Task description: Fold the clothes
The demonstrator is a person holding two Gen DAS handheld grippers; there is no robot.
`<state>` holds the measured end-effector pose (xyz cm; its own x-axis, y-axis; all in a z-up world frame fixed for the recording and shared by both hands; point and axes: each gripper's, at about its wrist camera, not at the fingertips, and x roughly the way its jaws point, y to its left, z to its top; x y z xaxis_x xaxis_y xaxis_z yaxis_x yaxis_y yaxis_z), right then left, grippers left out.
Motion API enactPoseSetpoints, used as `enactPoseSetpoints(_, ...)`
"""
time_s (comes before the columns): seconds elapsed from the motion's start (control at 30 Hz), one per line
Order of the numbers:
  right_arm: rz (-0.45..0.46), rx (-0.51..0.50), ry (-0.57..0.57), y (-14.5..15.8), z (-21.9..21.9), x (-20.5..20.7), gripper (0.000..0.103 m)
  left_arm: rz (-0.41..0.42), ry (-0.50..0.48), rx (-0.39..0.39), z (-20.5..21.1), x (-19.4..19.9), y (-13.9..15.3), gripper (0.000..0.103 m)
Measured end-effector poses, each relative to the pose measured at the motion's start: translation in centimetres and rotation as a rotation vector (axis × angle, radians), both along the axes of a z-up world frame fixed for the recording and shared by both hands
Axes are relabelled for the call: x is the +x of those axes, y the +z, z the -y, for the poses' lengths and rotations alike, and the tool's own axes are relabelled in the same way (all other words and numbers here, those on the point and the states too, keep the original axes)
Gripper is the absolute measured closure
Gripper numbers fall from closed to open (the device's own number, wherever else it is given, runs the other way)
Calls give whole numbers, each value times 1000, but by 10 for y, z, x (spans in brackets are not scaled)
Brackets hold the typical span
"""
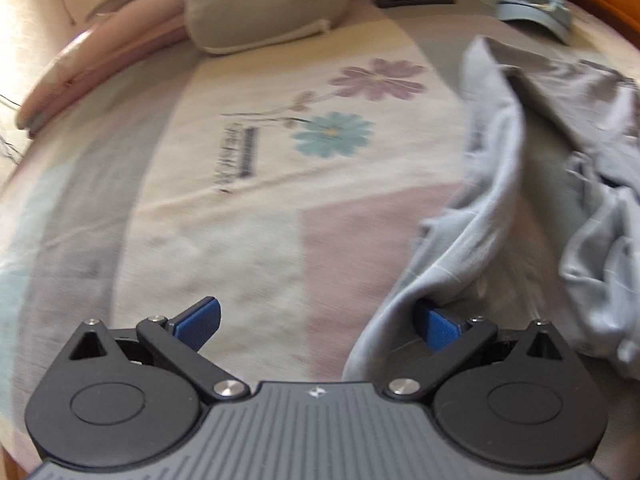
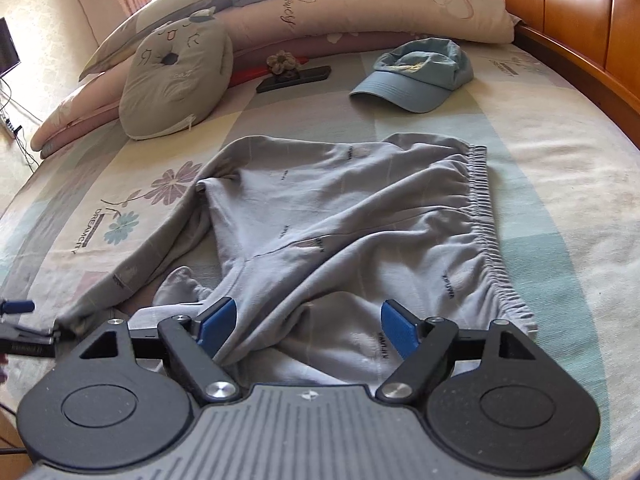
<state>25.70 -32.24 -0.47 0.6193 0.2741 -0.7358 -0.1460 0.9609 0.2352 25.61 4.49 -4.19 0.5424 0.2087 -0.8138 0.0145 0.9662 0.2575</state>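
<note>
Right wrist view shows the bed (image 2: pixel 560 184) as the working surface, its flowered sheet wide enough to spread a garment flat. The grey trousers (image 2: pixel 352 216) lie across the middle of it, elastic waistband to the right, one leg trailing off to the left, the cloth rumpled and partly doubled over itself rather than in a neat fold. Whether this is a fold half made or a heap to be laid out cannot be settled. A cushion (image 2: pixel 176 84) and blue cap (image 2: pixel 420 76) sit further back, well clear of the trousers. The right gripper (image 2: pixel 308 328) hovers released, fingers spread over the near edge of the cloth. The left gripper (image 1: pixel 316 324) is also released; trouser cloth (image 1: pixel 492 200) drapes over its right finger, probably loosely, not pinched.
</note>
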Motion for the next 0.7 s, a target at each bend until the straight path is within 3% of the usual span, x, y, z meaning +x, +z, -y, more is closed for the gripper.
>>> enactPoseSetpoints(0.2, 1, -17, -9, 3, -11, -4, 20, 31, 51, 84, -38, 33, 2, 2)
enactPoseSetpoints(0.3, 2, -26, -16, 6, -18, -8, 20, 51, 30, 19, -42, 36, 15, 2)
enactPoseSetpoints(0.53, 3, -21, -27, 9, -31, -17, 16, -10, -237, -151, 21, 3, 25, 1)
enactPoseSetpoints(0.7, -5, -14, 0, 6, -31, -11, 15, -29, -249, -133, 53, -16, 15, 1)
